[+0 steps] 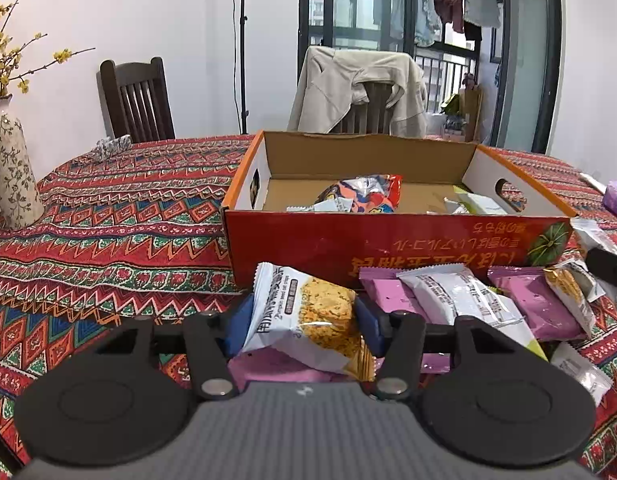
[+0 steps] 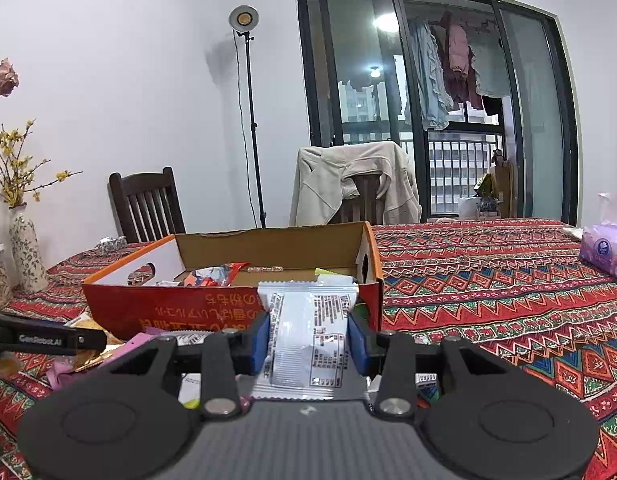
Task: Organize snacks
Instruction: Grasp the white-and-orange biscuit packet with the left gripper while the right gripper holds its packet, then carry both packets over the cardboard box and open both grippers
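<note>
My left gripper is shut on a white snack packet with a yellow oat-crisp picture, its blue pads pressing both sides, just above a pile of purple packets and white packets on the tablecloth. Behind the pile stands an open orange-red cardboard box holding a red and blue bag and small packets. My right gripper is shut on a white packet with its printed back label up, near the box's front wall, toward its right corner.
A patterned red tablecloth covers the table. A floral vase with yellow twigs stands far left. A purple tissue pack lies at the right. Two chairs, one draped with a beige jacket, stand behind the table, beside a light stand.
</note>
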